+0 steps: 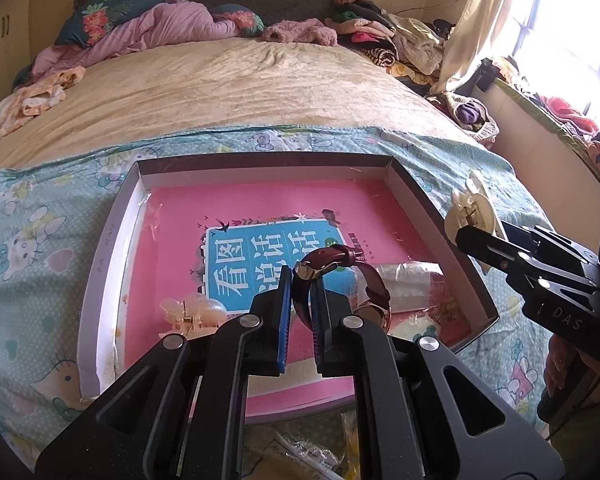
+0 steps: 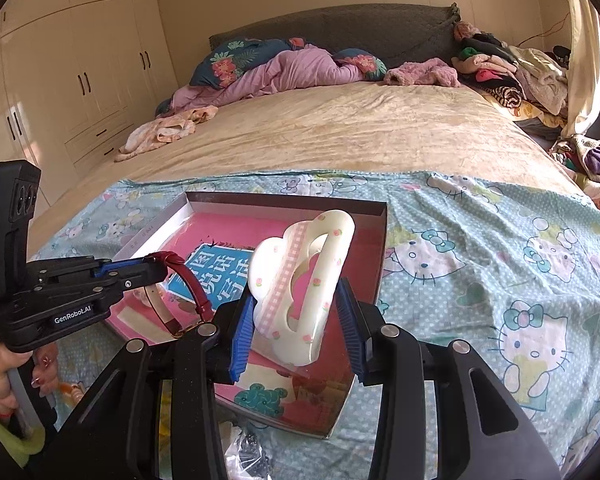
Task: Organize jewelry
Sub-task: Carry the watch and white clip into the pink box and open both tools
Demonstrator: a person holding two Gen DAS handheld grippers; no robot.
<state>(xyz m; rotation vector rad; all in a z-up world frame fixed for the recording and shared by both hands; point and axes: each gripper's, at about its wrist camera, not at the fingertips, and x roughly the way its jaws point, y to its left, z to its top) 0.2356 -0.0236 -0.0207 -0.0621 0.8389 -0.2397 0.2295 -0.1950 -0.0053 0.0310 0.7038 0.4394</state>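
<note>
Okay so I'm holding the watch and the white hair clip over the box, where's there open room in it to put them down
The far half of the box, pink lining between the back wall and the blue label, is bare. So is the left strip beside the white wall. The near end is crowded: a pink hair clip near-left and a plastic bag near-right. The left gripper holds the watch, the right gripper the white hair clip.

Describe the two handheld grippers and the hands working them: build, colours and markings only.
Both grippers, left gripper and right gripper, are matte black angular frames with silver round bolts and ribbed blue finger pads. The left reads "GenRobot.AI", the right "DAS". The left hand has painted nails and a yellow-green cuff.
</note>
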